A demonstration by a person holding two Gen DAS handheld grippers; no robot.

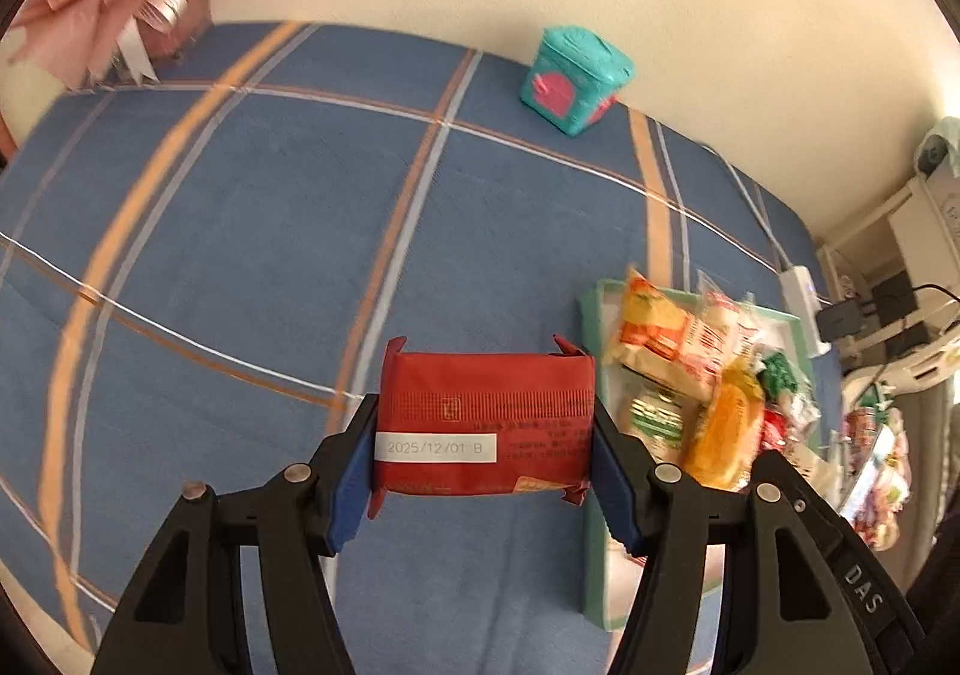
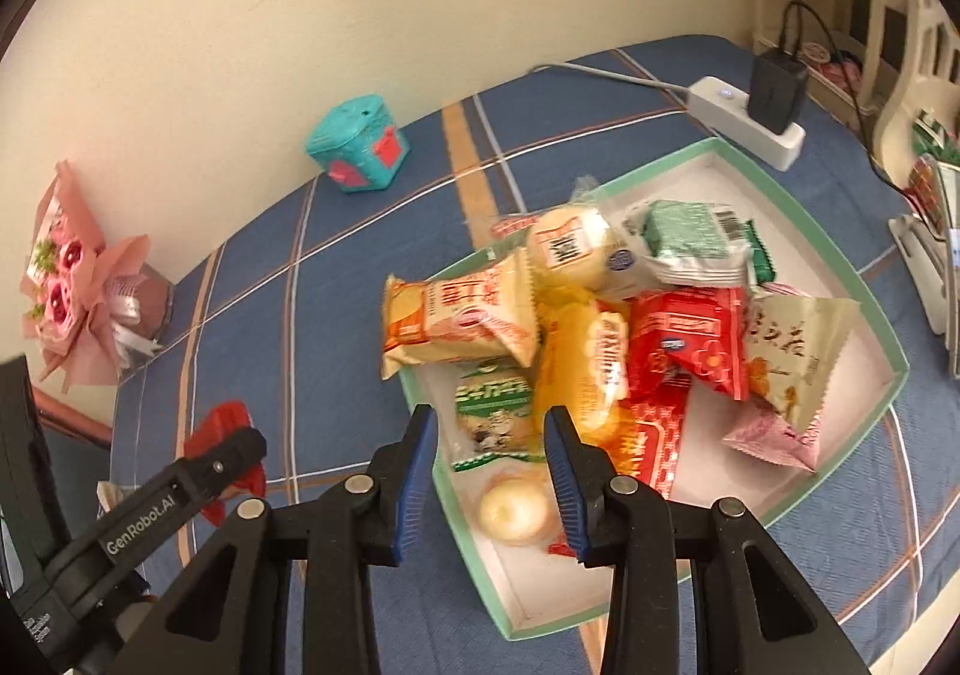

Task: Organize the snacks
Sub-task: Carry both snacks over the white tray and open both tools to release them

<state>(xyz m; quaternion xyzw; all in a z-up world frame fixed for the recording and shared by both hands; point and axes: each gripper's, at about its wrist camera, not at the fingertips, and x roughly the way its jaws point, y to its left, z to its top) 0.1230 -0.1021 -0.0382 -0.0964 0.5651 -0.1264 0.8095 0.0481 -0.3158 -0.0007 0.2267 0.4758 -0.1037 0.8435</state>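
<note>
My left gripper (image 1: 485, 456) is shut on a red snack packet (image 1: 486, 423) and holds it above the blue plaid cloth, left of the tray. The packet also shows in the right wrist view (image 2: 222, 423), held by the left gripper. A white tray with a green rim (image 2: 864, 279) holds several snack packets, among them a red one (image 2: 684, 342), a green one (image 2: 690, 237) and a yellow one (image 2: 585, 369). My right gripper (image 2: 489, 471) is open and empty, above the tray's near left corner, over a green-and-white packet (image 2: 495, 411) and a round pale snack (image 2: 513, 513).
A teal box with pink patches (image 2: 360, 144) stands near the wall. A pink flower bouquet (image 2: 78, 285) is at the far left. A white power strip with a black adapter (image 2: 750, 120) lies behind the tray. White shelving (image 1: 918, 255) stands at the right.
</note>
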